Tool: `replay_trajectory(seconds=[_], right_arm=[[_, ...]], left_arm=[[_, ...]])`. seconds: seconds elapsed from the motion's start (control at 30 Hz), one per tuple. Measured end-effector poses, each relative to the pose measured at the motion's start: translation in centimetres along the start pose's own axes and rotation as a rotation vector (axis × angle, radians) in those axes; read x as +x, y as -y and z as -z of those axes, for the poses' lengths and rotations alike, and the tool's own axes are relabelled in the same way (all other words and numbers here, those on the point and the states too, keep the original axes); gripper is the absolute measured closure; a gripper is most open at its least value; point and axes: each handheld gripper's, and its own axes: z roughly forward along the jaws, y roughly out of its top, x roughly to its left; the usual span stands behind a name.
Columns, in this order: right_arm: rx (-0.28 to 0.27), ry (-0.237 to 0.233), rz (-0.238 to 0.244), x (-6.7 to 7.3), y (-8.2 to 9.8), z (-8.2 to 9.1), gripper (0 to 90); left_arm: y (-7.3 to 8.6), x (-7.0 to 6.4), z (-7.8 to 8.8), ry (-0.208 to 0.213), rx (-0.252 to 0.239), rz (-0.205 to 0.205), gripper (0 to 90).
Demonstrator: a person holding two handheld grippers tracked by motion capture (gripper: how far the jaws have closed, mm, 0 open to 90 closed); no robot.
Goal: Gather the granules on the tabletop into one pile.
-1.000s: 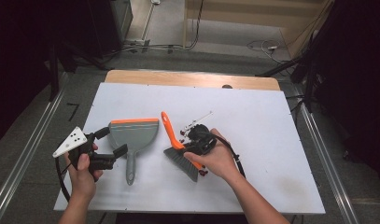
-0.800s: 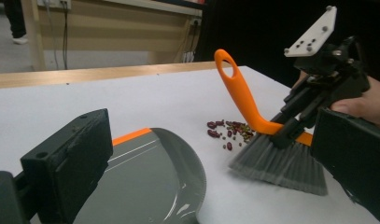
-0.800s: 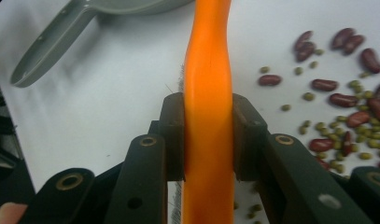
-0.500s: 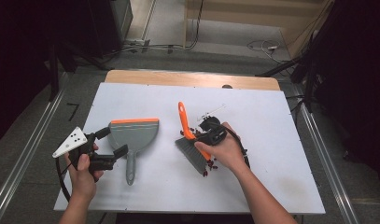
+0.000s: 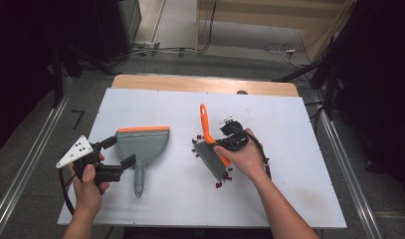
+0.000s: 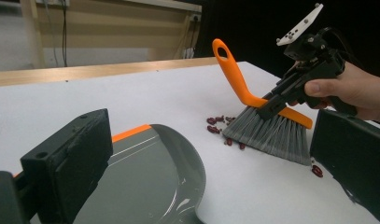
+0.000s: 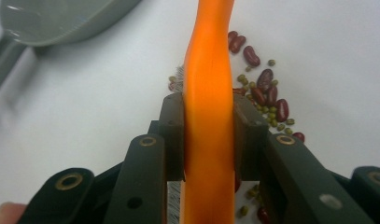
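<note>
A grey dustpan (image 5: 143, 144) with an orange front edge lies flat on the white table (image 5: 289, 189), left of centre. My left gripper (image 5: 121, 151) is open at its rear left corner, with the pan (image 6: 150, 177) low between the jaws and untouched. My right gripper (image 5: 225, 147) is shut on the orange handle (image 7: 208, 93) of a brush. The brush's grey bristles (image 5: 212, 162) rest on the table among scattered red and green beans (image 7: 264, 93). The left gripper view shows the brush (image 6: 271, 133) tilted, its handle loop up, and beans (image 6: 220, 123) in front of the bristles.
More beans (image 5: 225, 179) lie behind the bristles near the person's right hand. A wooden strip (image 5: 200, 84) runs along the table's far edge. Metal rails (image 5: 339, 149) flank the table, and cables lie on the floor beyond.
The right gripper has carried the brush to the right and turned its handle from leaning left to nearly straight away from the person. The left gripper and dustpan have stayed put.
</note>
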Motion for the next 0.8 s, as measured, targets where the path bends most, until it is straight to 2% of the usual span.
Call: replay_trajectory(seconds=[0.13, 0.2, 0.33, 0.47, 0.53, 0.67, 0.8], right_arm=[[-0.039, -0.094, -0.044, 0.2, -0.1, 0.8, 69.1], [-0.054, -0.120, -0.059, 0.5, -0.4, 0.9, 69.2], [-0.051, -0.118, -0.052, 1.6, -1.6, 0.0, 69.1], [-0.024, -0.134, -0.086, 2.6, -2.9, -1.9, 69.2], [-0.012, -0.128, -0.106, 2.7, -3.4, -3.1, 69.1], [-0.016, -0.073, -0.138, 2.0, -3.9, -4.2, 68.9], [-0.012, -0.053, -0.172, 1.0, -3.7, -4.2, 68.6]], left_arm=[[0.0, 0.1, 0.2, -0.005, -0.005, 0.005, 0.0], [0.0, 0.2, 0.2, -0.003, -0.011, 0.008, 0.0], [0.0, 0.1, -0.1, 0.000, -0.001, 0.005, 0.0], [0.0, 0.0, -0.2, 0.004, 0.000, -0.001, 0.0], [-0.1, 0.0, -0.1, 0.005, -0.007, -0.001, 0.0], [-0.1, 0.1, 0.1, 0.003, -0.011, 0.005, 0.0], [-0.1, 0.1, 0.2, 0.005, -0.012, 0.002, 0.0]])
